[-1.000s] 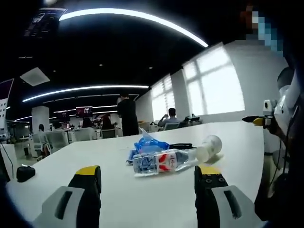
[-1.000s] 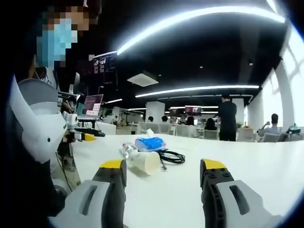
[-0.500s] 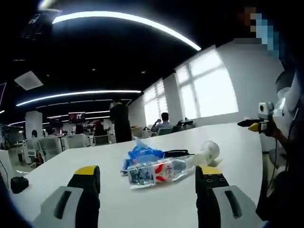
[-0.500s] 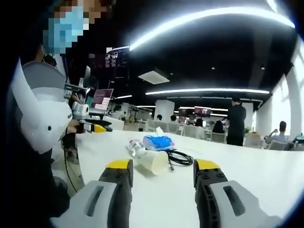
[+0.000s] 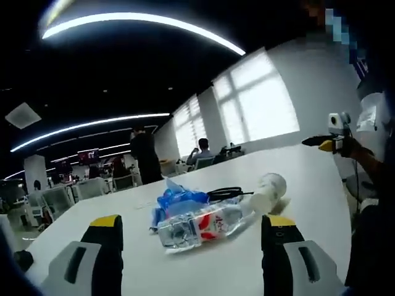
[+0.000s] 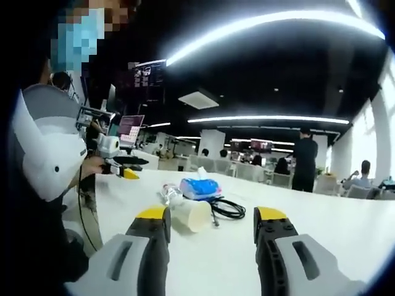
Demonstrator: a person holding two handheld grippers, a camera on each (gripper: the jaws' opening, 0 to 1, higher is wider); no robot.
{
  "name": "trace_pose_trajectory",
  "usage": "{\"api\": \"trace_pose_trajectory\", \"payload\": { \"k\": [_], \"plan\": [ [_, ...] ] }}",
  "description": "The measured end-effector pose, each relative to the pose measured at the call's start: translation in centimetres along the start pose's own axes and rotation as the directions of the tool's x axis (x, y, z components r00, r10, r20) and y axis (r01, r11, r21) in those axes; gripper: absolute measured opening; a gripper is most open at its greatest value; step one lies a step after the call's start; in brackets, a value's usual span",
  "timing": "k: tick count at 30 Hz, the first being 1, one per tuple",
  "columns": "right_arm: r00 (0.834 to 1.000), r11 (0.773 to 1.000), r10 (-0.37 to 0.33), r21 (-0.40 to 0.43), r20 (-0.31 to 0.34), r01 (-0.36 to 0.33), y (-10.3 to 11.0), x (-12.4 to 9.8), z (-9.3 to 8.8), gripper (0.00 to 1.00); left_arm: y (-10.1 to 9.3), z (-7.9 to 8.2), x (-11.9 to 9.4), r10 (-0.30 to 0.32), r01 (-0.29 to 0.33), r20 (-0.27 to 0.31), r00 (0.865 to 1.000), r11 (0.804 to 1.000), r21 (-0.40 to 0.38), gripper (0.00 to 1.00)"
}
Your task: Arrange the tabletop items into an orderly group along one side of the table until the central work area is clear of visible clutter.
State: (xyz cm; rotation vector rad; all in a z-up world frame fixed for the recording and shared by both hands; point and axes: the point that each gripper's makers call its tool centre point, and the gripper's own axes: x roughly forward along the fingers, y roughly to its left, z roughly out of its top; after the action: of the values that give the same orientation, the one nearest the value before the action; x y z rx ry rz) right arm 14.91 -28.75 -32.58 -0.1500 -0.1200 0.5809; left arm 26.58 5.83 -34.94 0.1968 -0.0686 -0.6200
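Here both grippers' jaws gape empty before the bottle [image 5: 200,224], cup [image 6: 192,214] and cable [image 6: 226,208].

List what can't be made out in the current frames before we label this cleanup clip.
- Water bottle, right gripper view: mostly hidden behind the paper cup.
- Blue tissue pack, left gripper view: lower part hidden by the bottle; print blurred.
- Black cable: its ends are too small to trace in both views.
- Bottle label, left gripper view: text too blurred to read.
- Table: its edges are cut off by both views' rims.
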Motion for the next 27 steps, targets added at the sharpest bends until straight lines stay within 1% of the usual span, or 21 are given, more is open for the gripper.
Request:
{"api": "trace_pose_trajectory", "payload": {
  "k": [2, 3, 5, 7, 9, 10, 14, 17, 22, 24, 26, 27],
  "plan": [
    [1.000, 1.000, -0.005, 0.008, 0.019, 0.005, -0.5, 0.1, 0.4, 0.45, 0.3, 0.0, 0.5, 0.000, 0.000, -0.008, 1.000, 1.000, -0.026, 0.92],
    [0.999, 1.000, -0.009, 0.012, 0.032, 0.009, -0.7, 0.2, 0.7, 0.45, 0.2, -0.2, 0.7, -0.009, 0.008, -0.026, 1.000, 0.999, -0.034, 0.92],
    [0.999, 1.000, -0.010, 0.016, 0.037, 0.010, -1.1, 0.3, 0.8, 0.45, 0.1, -0.6, 1.0, -0.025, 0.022, -0.058, 0.998, 0.998, -0.053, 0.92],
    [1.000, 1.000, -0.008, 0.018, 0.013, 0.007, -1.5, 0.7, 0.7, 0.46, -0.1, -0.5, 1.4, -0.043, 0.040, -0.051, 0.998, 0.998, -0.049, 0.92],
    [1.000, 1.000, -0.005, 0.020, -0.011, 0.005, -1.8, 1.1, 0.6, 0.49, -0.3, -0.4, 1.8, -0.060, 0.058, -0.043, 0.997, 0.997, -0.045, 0.91],
    [1.000, 1.000, -0.003, 0.017, -0.013, 0.003, -2.0, 1.3, 0.6, 0.50, -0.5, -0.3, 2.0, -0.069, 0.067, -0.040, 0.997, 0.997, -0.034, 0.90],
    [1.000, 1.000, 0.007, 0.027, -0.005, -0.007, -2.2, 2.0, 0.8, 0.49, -0.6, 0.0, 2.5, -0.080, 0.080, -0.037, 0.996, 0.997, -0.010, 0.88],
    [1.000, 0.999, 0.006, 0.037, 0.010, -0.007, -2.5, 2.7, 1.2, 0.49, -0.4, 0.4, 3.0, -0.083, 0.083, -0.024, 0.996, 0.996, -0.018, 0.87],
    [0.999, 0.998, 0.030, 0.059, 0.032, -0.032, -2.7, 4.0, 2.0, 0.48, 0.0, 0.9, 4.0, -0.091, 0.091, -0.032, 0.995, 0.996, -0.002, 0.86],
    [0.999, 0.998, 0.047, 0.043, 0.025, -0.048, -2.6, 4.9, 2.4, 0.47, 0.1, 1.0, 4.2, -0.096, 0.096, -0.032, 0.995, 0.995, 0.005, 0.85],
    [0.998, 0.998, 0.060, -0.002, 0.007, -0.060, -2.6, 5.6, 2.7, 0.47, 0.1, 1.3, 4.7, -0.103, 0.103, -0.028, 0.994, 0.994, 0.022, 0.84],
    [0.998, 0.998, 0.067, -0.015, 0.008, -0.067, -2.6, 6.1, 3.1, 0.46, 0.0, 1.4, 4.9, -0.110, 0.111, -0.026, 0.994, 0.993, 0.036, 0.81]
  ]
}}
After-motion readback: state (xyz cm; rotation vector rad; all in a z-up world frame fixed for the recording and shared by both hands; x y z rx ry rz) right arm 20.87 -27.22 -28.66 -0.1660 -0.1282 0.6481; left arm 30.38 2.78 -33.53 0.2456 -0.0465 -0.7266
